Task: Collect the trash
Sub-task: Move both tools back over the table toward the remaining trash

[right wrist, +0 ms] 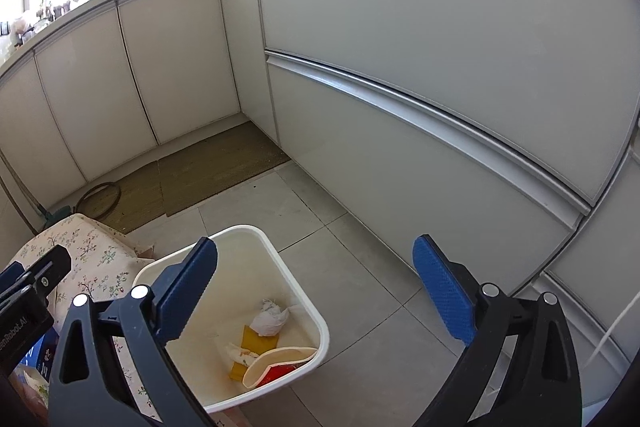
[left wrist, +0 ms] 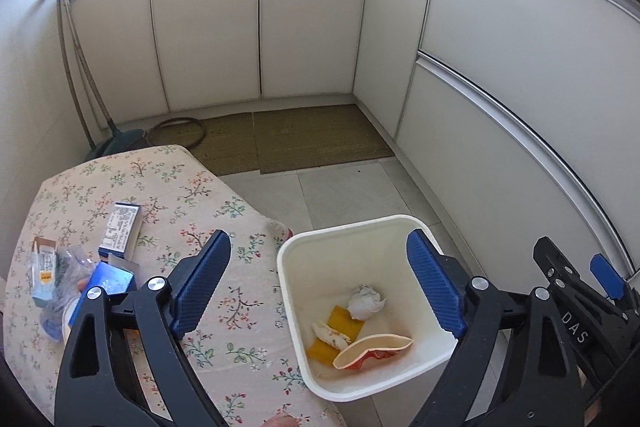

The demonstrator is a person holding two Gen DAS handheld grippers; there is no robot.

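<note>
The white bin point(left wrist: 360, 311) stood on the tiled floor, hard against the edge of the flowered surface point(left wrist: 224, 307), and served as the mark for everything else. Inside it, on its bottom, lay a crushed red-and-cream paper cup point(left wrist: 372, 349), a yellow wrapper point(left wrist: 344, 321) and a wad of white tissue point(left wrist: 366, 301). On the surface beside the bin, well off toward its far side from the cabinets, sat the trash not yet collected: a dark blue carton point(left wrist: 122, 229), a smaller blue box point(left wrist: 108, 281), a crumpled clear plastic bag point(left wrist: 70, 267) and a small printed carton point(left wrist: 42, 267).

The cartons looked light and fairly stiff, best pinched across their narrow faces; pressed too hard, they would likely buckle. The plastic bag seemed soft and slippery, so a bunched fold would probably hold better than a flat sheet.

The left claw point(left wrist: 320, 287) hung over the bin's near edge, spread wide and empty. The right claw point(right wrist: 316, 291), on the bin's cabinet side, was likewise spread and carried nothing.
</note>
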